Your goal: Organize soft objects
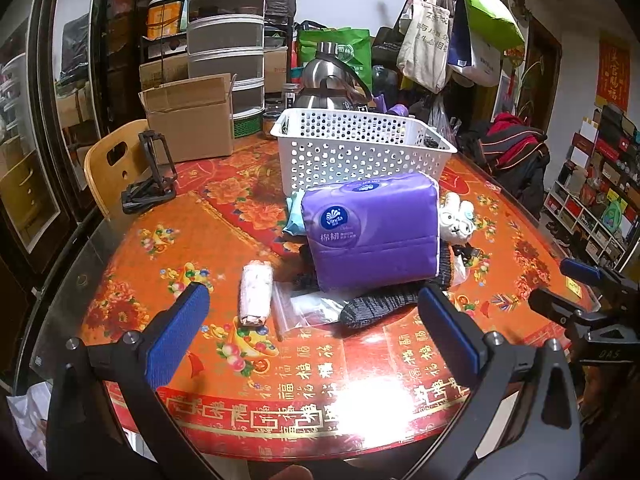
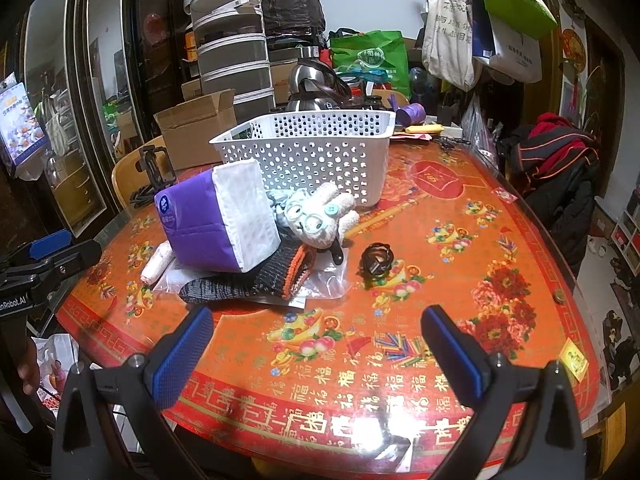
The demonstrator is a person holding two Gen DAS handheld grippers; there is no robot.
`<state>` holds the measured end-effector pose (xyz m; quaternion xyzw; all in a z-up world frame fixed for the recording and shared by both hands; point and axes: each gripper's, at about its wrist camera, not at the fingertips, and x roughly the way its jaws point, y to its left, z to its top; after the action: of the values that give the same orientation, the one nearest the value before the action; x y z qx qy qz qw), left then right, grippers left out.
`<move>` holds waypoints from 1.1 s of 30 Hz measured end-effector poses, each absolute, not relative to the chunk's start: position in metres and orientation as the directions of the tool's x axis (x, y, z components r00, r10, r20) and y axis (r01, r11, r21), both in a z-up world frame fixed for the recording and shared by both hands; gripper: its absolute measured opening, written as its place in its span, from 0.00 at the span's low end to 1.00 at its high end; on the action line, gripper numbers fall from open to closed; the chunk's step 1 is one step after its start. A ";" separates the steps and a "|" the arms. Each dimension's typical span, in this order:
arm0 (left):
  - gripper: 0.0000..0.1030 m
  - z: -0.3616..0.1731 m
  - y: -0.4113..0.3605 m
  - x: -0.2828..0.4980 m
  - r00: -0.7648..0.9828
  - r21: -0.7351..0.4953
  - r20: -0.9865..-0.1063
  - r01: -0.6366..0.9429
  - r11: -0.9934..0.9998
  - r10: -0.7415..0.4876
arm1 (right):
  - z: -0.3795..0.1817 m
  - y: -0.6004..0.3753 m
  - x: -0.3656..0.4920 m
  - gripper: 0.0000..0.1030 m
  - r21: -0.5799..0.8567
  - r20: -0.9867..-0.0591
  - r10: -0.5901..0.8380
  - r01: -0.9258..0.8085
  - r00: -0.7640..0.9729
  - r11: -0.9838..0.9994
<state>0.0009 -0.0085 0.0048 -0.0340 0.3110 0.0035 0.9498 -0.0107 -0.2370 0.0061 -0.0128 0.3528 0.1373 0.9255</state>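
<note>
A purple tissue pack (image 1: 370, 232) (image 2: 218, 220) lies on a dark knitted garment (image 1: 380, 304) (image 2: 248, 282) in the middle of the round table. A white knitted toy (image 1: 456, 216) (image 2: 320, 216) leans beside it. A rolled white cloth (image 1: 256, 294) (image 2: 158, 262) and a clear plastic bag (image 1: 304, 312) lie in front. A white perforated basket (image 1: 360, 148) (image 2: 308, 152) stands behind the pile. My left gripper (image 1: 312, 328) is open and empty, short of the pile. My right gripper (image 2: 318, 344) is open and empty, over bare table.
A coiled black cable (image 2: 376, 260) lies right of the pile. A cardboard box (image 1: 192, 120), a black phone stand (image 1: 150, 176), a steel kettle (image 1: 328, 84) and stacked drawers (image 1: 226, 40) stand at the back. A wooden chair (image 1: 112, 168) stands at the left.
</note>
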 end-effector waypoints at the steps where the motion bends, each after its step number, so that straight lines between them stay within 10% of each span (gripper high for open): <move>1: 1.00 0.005 -0.009 0.001 0.807 -0.062 -0.591 -0.028 0.998 -0.014 | 0.006 -0.237 -0.010 1.00 0.073 -0.657 0.245 -0.263 0.713 0.962; 33: 1.00 0.004 -0.010 0.001 0.805 -0.063 -0.593 -0.031 0.998 -0.013 | 0.002 -0.236 -0.010 1.00 0.077 -0.660 0.249 -0.266 0.709 0.961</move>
<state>0.0012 -0.0099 0.0038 -0.0350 0.3120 0.0047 0.9494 -0.0098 -0.2363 0.0024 -0.0121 0.3554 0.1393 0.9242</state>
